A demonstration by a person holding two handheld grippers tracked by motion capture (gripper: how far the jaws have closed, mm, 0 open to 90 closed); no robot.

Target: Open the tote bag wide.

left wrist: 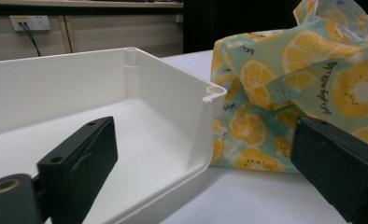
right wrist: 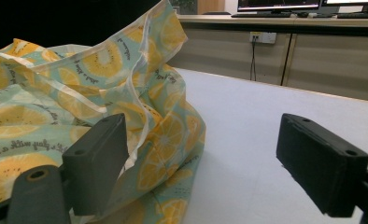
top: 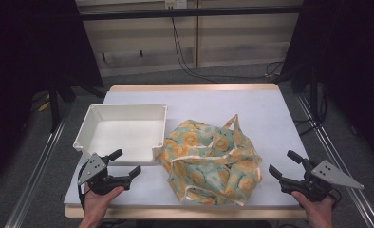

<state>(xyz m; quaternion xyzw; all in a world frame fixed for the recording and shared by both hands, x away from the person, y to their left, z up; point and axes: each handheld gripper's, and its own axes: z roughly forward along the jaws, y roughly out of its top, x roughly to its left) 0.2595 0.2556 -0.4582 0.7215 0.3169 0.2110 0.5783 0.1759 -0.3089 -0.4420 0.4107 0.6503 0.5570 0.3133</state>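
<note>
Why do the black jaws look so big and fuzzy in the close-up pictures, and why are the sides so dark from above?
In the left gripper view the near jaws are soft-edged, while the white bin and cloth bag look sharper. The right gripper view is the same, with its jaws looming large. In the high view, even light falls on the table, with black curtains darkening both sides.

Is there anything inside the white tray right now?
The white tray looks empty: its bare floor shows in the high view and the left gripper view. The crumpled lemon-print cloth lies beside it, against its right wall. Whatever the cloth covers is hidden.
</note>
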